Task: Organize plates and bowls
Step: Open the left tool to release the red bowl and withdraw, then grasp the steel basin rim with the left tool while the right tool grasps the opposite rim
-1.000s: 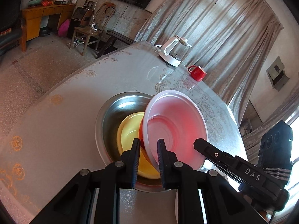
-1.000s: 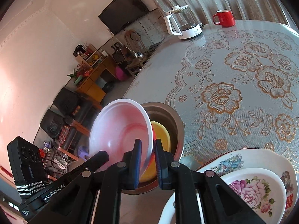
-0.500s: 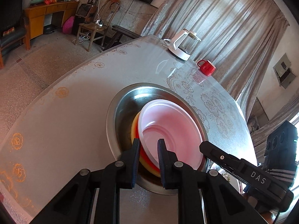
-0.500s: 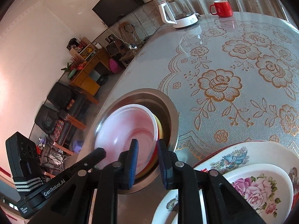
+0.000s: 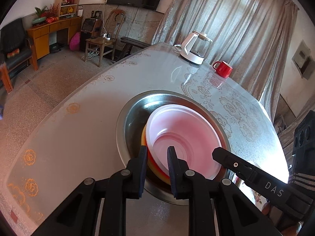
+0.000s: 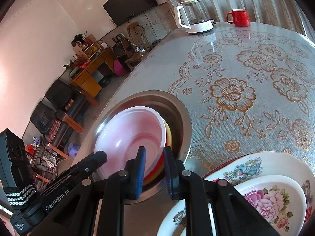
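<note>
A white-pink plastic bowl [image 5: 183, 137] rests on red and yellow bowls [image 5: 155, 165] inside a steel basin [image 5: 130, 125]; it also shows in the right wrist view [image 6: 130, 137]. My left gripper [image 5: 156, 157] is open, its fingers straddling the bowls' near rim without pinching. My right gripper [image 6: 154, 157] is open too, its fingers either side of the stacked rims on the opposite side. Each gripper shows in the other's view.
Flowered ceramic plates [image 6: 256, 192] are stacked at the lower right in the right wrist view, beside the basin [image 6: 181, 122]. A white kettle [image 5: 195, 49] and a red mug [image 5: 223, 68] stand at the table's far end. The table edge curves along the left.
Both grippers lowered the white-pink bowl from a tilted hold onto the stack in the basin, then opened their fingers and let go of its rim.
</note>
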A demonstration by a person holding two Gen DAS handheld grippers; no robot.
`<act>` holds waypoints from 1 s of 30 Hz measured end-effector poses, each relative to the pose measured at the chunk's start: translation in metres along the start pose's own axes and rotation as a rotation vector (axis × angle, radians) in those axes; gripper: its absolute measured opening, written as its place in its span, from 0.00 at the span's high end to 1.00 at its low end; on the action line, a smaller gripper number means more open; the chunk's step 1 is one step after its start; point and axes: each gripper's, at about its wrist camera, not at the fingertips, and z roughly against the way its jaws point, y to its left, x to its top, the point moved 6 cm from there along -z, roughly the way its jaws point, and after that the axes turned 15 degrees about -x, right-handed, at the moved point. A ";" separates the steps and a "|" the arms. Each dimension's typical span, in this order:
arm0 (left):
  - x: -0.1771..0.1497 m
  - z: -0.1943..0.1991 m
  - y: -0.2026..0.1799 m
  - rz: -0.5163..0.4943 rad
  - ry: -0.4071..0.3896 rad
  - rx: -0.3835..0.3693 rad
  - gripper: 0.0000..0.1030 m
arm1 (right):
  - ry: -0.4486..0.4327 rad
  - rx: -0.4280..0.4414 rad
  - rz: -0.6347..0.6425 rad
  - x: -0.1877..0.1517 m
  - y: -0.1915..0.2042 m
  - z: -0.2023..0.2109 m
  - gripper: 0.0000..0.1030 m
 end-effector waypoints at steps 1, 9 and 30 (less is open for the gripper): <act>-0.001 0.000 0.000 -0.008 -0.002 0.005 0.80 | 0.001 -0.001 0.005 0.000 0.001 -0.001 0.84; -0.002 0.005 -0.003 -0.047 -0.018 0.026 0.77 | 0.001 -0.014 0.022 0.000 0.003 -0.004 0.84; 0.001 0.033 0.019 -0.011 -0.076 0.047 0.68 | 0.019 -0.077 0.087 0.003 0.017 -0.017 0.85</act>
